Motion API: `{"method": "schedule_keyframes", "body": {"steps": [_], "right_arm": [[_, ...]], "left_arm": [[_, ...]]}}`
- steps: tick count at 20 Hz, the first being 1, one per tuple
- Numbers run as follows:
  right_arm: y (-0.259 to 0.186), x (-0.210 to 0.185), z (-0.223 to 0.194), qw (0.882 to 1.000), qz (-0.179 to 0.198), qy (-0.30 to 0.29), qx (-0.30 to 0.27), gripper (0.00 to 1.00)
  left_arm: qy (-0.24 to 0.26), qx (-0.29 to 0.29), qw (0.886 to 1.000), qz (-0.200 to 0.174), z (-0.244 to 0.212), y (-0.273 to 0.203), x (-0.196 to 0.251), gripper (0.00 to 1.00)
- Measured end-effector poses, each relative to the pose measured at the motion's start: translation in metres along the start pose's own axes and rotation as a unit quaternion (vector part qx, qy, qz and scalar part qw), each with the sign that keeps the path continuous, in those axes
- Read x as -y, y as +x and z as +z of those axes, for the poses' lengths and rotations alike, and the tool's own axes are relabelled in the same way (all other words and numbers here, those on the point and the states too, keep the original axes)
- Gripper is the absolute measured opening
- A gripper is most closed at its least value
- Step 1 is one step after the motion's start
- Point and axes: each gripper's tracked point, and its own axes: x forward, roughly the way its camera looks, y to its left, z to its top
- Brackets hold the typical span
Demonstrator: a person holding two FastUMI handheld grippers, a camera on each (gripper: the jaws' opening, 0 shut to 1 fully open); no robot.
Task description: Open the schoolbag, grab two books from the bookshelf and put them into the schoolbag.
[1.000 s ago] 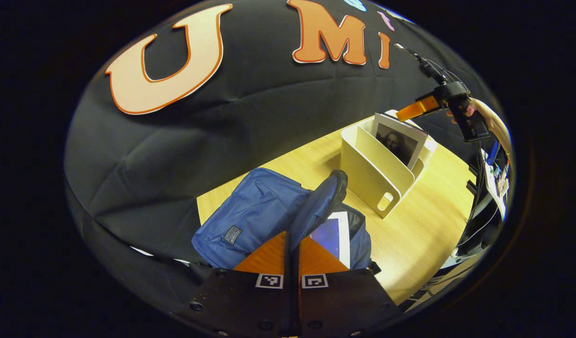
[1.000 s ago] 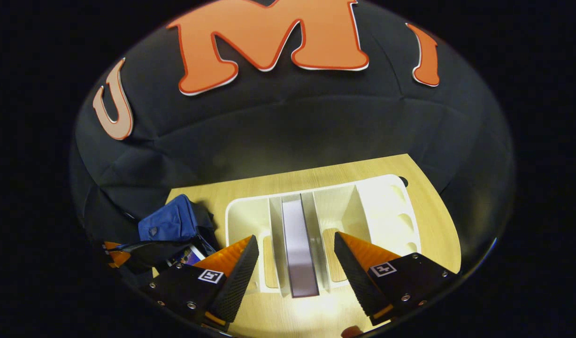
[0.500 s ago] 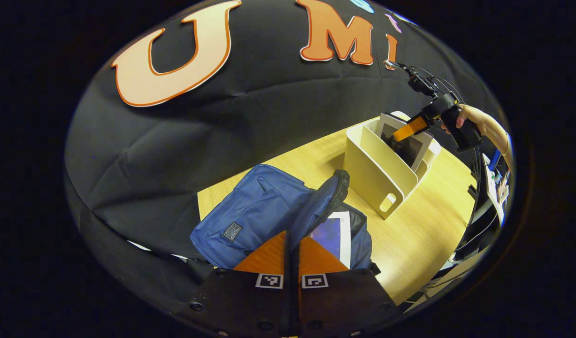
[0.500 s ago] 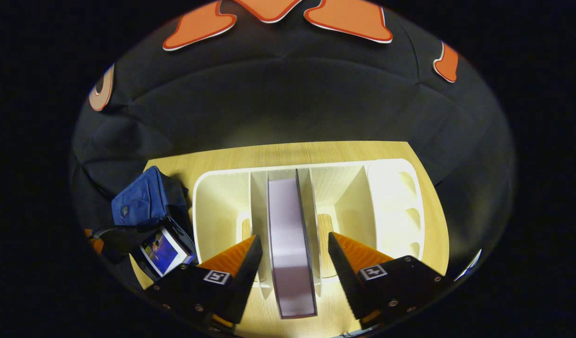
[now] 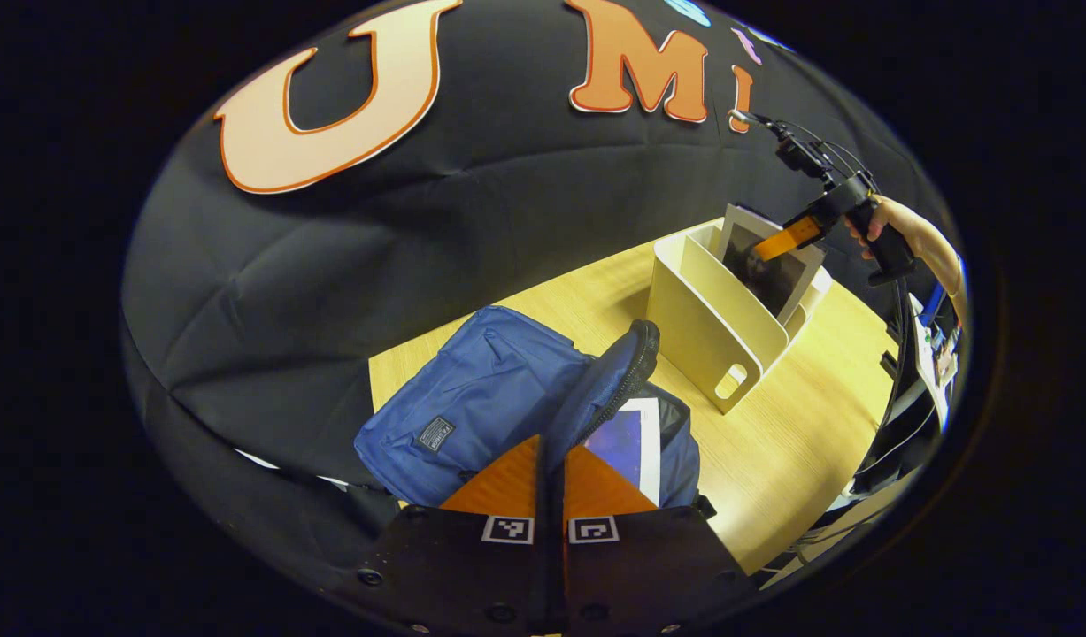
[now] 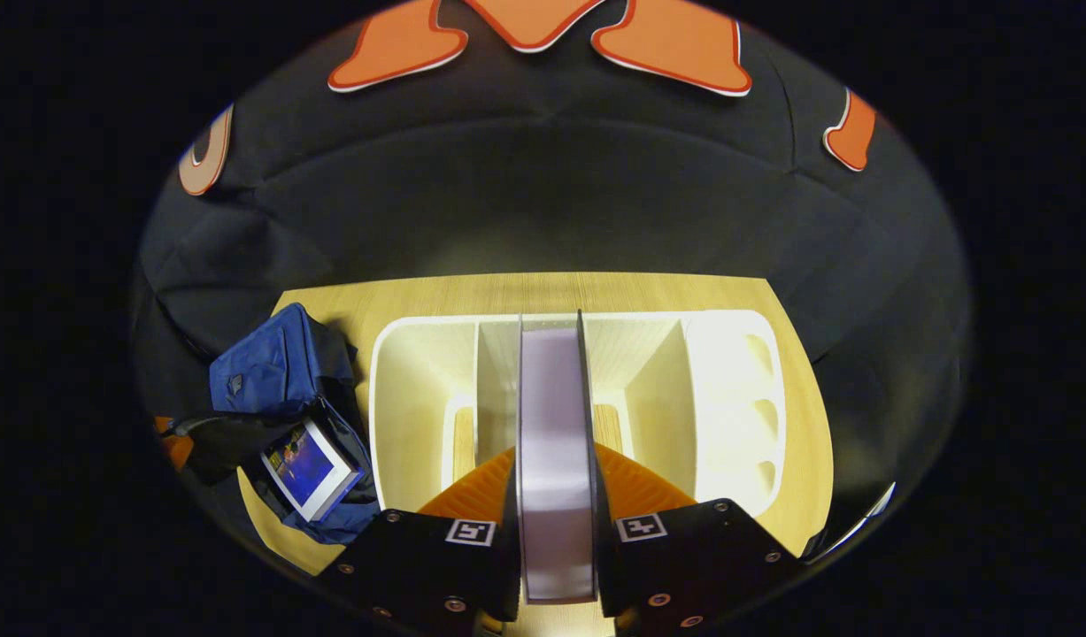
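Here, my right claw (image 6: 556,513), bottom centre of the right gripper view: both fingers pressed against the two covers of a book (image 6: 553,442), pinching it. The book stands upright on edge in a middle compartment of the cream bookshelf (image 6: 419,389), page edges facing the camera. The bookshelf sits on the wooden bench (image 6: 808,398), mid-frame, its side compartments holding nothing I can see.

My left claw (image 5: 551,478), bottom centre of the left gripper view: fingers pressed together on the raised flap (image 5: 609,380) of the blue schoolbag (image 5: 472,398), lifting it. The schoolbag lies on the bench (image 5: 790,442) in the lower middle of the frame, its mouth open. Another book (image 5: 635,442), dark blue cover with a white border, lies inside the opening, just right of my fingers.

Upper right of the same view: the bookshelf (image 5: 693,310) standing beyond the schoolbag, the right claw (image 5: 777,243) reaching down onto the pinched book (image 5: 764,265), a hand (image 5: 888,226) on its grip.
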Motion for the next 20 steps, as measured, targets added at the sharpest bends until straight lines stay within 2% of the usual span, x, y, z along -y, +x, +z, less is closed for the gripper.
{"method": "schedule_keyframes", "body": {"steps": [3,6,9,11,14,16,17,18,19,20], "right_arm": [[-0.038,0.002,0.018,0.997,0.037,0.048,0.040,0.35],[-0.087,0.011,0.033,0.989,0.061,0.100,0.089,0.35],[-0.137,0.026,0.045,0.976,0.076,0.147,0.142,0.34],[-0.172,0.022,0.044,0.961,0.111,0.187,0.173,0.34],[-0.205,-0.001,0.024,0.937,0.173,0.240,0.187,0.34],[-0.205,-0.018,0.000,0.932,0.183,0.254,0.185,0.34],[-0.203,-0.031,-0.015,0.927,0.192,0.265,0.181,0.34],[-0.199,-0.047,-0.027,0.920,0.209,0.282,0.173,0.34],[-0.197,-0.064,-0.038,0.912,0.231,0.298,0.162,0.34],[-0.194,-0.081,-0.047,0.904,0.251,0.312,0.152,0.34]], "left_arm": [[-0.002,0.000,1.000,-0.002,-0.001,0.001,0.000,0.00],[0.001,0.001,1.000,-0.001,0.001,0.001,0.000,0.00],[0.001,0.001,1.000,-0.001,0.001,0.000,0.000,0.00],[0.001,0.003,1.000,-0.001,0.000,0.000,0.000,0.00],[0.002,0.004,1.000,-0.003,0.000,0.000,0.001,0.00],[0.007,0.005,1.000,-0.002,-0.001,-0.001,0.002,0.00],[0.010,0.005,1.000,-0.002,-0.001,-0.001,0.004,0.07],[0.012,0.006,1.000,-0.002,-0.001,-0.002,0.005,0.07],[0.015,0.006,1.000,-0.002,-0.001,-0.002,0.006,0.00],[0.018,0.006,1.000,-0.002,-0.002,-0.003,0.008,0.00]]}}
